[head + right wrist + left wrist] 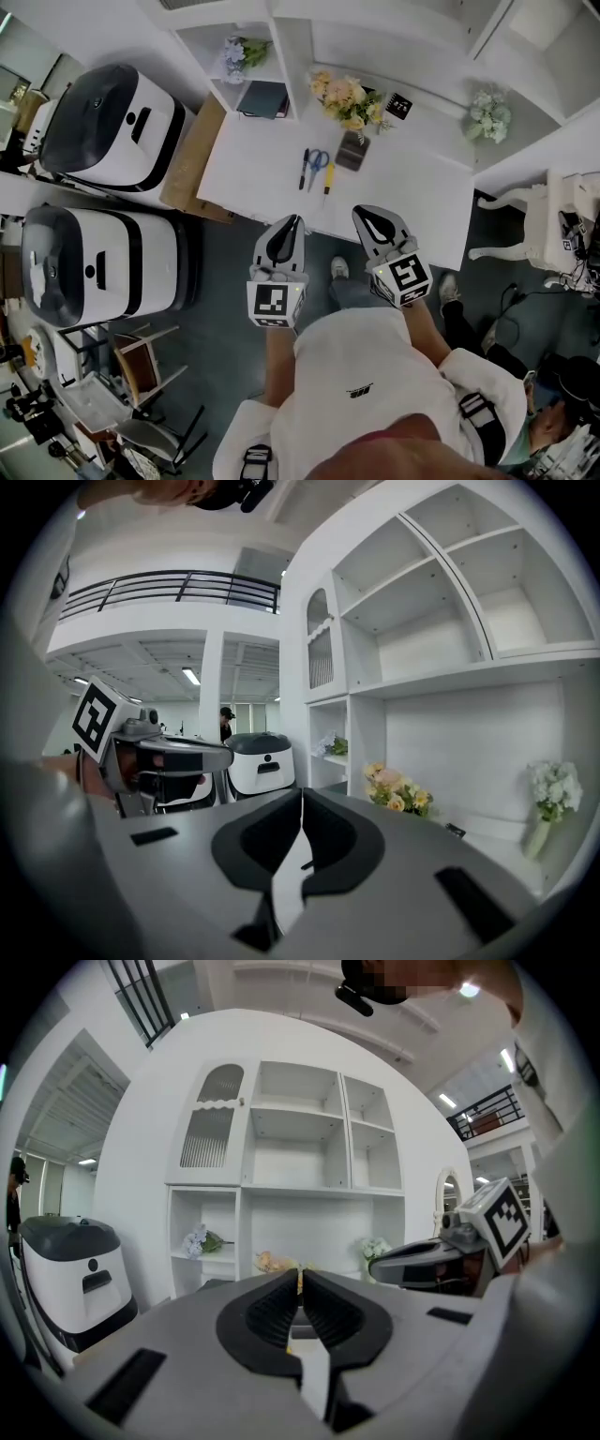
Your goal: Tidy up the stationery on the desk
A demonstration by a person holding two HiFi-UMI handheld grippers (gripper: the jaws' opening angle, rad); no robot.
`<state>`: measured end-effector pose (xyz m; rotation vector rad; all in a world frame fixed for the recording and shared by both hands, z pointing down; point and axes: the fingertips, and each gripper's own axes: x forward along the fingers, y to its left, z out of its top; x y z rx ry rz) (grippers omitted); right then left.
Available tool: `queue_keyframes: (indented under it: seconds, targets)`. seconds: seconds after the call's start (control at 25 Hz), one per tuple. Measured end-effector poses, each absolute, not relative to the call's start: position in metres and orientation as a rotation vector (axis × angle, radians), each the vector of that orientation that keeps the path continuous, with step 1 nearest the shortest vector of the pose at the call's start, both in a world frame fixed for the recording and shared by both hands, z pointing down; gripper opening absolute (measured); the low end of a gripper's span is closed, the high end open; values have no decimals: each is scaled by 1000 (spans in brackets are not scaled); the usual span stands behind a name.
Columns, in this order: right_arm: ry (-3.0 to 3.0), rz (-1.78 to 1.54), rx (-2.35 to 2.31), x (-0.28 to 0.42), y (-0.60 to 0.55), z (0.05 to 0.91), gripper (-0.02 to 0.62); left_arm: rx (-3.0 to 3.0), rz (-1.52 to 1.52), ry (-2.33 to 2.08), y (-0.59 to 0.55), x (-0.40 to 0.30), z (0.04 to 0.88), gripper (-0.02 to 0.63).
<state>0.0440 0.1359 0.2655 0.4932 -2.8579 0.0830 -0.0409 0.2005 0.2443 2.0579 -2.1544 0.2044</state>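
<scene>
Nothing is tidied yet: the pen (305, 169), scissors (318, 160) and what may be a yellow cutter (328, 178) lie loose on the desk (422, 202) near a dark holder (353, 150), while the left gripper (292, 225) and right gripper (367, 217) hang short of it, jaws together, empty.

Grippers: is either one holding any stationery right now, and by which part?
Nothing is held. The left gripper and right gripper both have jaws together, nothing between; the pen, scissors and yellow cutter lie on the desk.
</scene>
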Motion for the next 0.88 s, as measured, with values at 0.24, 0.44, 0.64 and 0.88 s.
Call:
queue_keyframes:
  seconds: [0.24, 0.44, 0.64, 0.88]
  targets:
    - [-2848, 114, 477, 27, 98, 277, -3, 2027, 240, -2142, 167, -57, 257, 0]
    - [-2822, 159, 473, 14, 79, 294, -3, 2012, 251, -2110, 144, -70, 270, 0]
    - [-2796, 194, 466, 1, 65, 308, -3, 1997, 300, -2074, 122, -83, 284, 0]
    - [-2779, 219, 499, -21, 52, 320, -3, 2026, 321, -2006, 98, -102, 300, 0]
